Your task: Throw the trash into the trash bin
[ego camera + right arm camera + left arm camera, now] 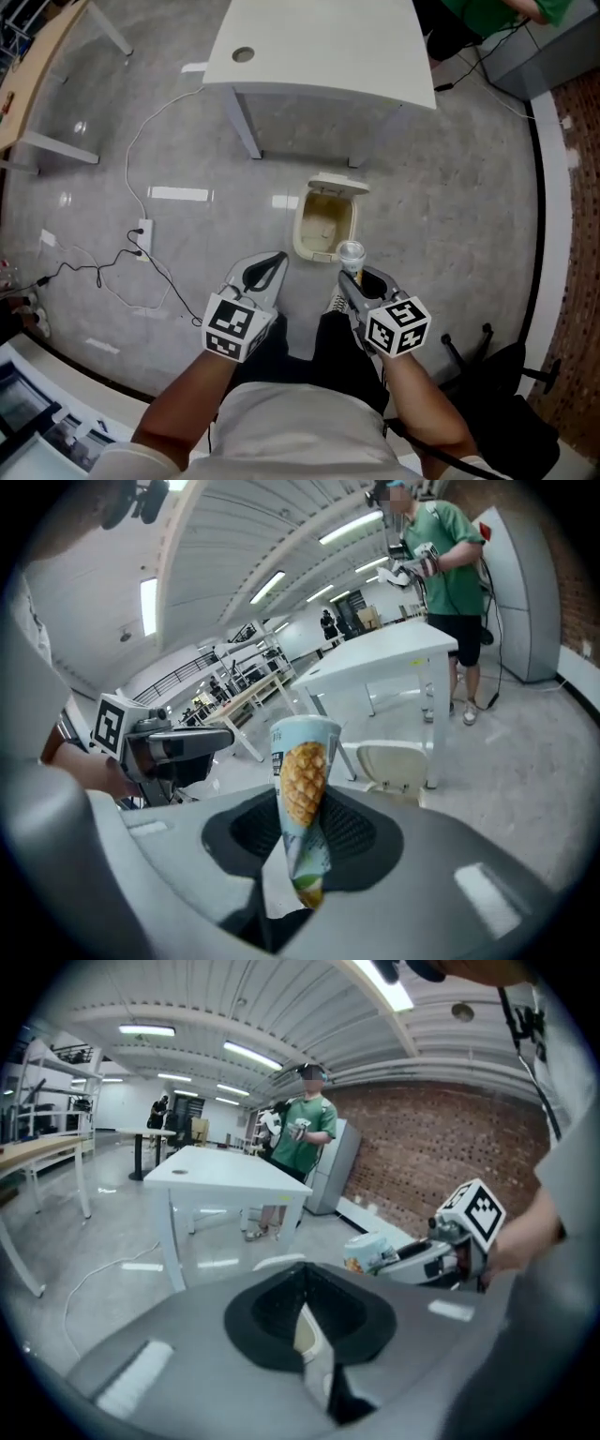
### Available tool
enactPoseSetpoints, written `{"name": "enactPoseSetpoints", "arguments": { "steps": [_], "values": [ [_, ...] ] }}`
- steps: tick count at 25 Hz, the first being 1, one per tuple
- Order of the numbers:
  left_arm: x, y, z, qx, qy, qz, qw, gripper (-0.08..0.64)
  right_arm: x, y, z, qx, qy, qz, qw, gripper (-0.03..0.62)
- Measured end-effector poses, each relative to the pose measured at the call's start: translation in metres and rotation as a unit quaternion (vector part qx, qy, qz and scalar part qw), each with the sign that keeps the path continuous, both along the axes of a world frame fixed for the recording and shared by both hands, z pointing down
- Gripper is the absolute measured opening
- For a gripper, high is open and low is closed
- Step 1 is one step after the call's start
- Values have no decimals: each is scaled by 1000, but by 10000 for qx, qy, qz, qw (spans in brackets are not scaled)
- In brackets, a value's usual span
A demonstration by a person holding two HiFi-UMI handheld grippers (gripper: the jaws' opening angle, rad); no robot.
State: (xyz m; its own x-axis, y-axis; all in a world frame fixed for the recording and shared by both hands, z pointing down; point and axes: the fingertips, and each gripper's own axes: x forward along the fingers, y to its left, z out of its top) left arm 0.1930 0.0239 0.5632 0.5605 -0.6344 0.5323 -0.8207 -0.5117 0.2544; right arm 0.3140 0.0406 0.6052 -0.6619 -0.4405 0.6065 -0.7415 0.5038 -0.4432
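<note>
Right tongs (302,850) on upright cone wrapper (302,780), narrow tip downward

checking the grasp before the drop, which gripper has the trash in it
The right gripper: its jaws are clamped on the cone wrapper. The left gripper holds nothing.

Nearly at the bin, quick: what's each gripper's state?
Left gripper: closed, empty.
Right gripper: closed on the cone wrapper.
</note>
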Motion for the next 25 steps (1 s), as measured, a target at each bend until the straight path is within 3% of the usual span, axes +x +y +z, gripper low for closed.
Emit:
{"name": "enactPoseSetpoints", "arguments": {
  "steps": [4,11,17,25],
  "values": [
    [26,1,49,-423,-14,-138,9990,8,4,-15,66,-321,153,-199,9992,107],
    [70,6,129,-905,-256,101,9955,8,11,-41,178,-815,416,-337,9952,107],
    [70,-4,167,-1152,-282,-15,9929,8,16,-63,259,-1162,735,-336,9899,107],
    [58,-16,188,-1194,-350,-74,9922,8,7,-86,318,-1228,1164,-637,9835,107]
  ]
}}
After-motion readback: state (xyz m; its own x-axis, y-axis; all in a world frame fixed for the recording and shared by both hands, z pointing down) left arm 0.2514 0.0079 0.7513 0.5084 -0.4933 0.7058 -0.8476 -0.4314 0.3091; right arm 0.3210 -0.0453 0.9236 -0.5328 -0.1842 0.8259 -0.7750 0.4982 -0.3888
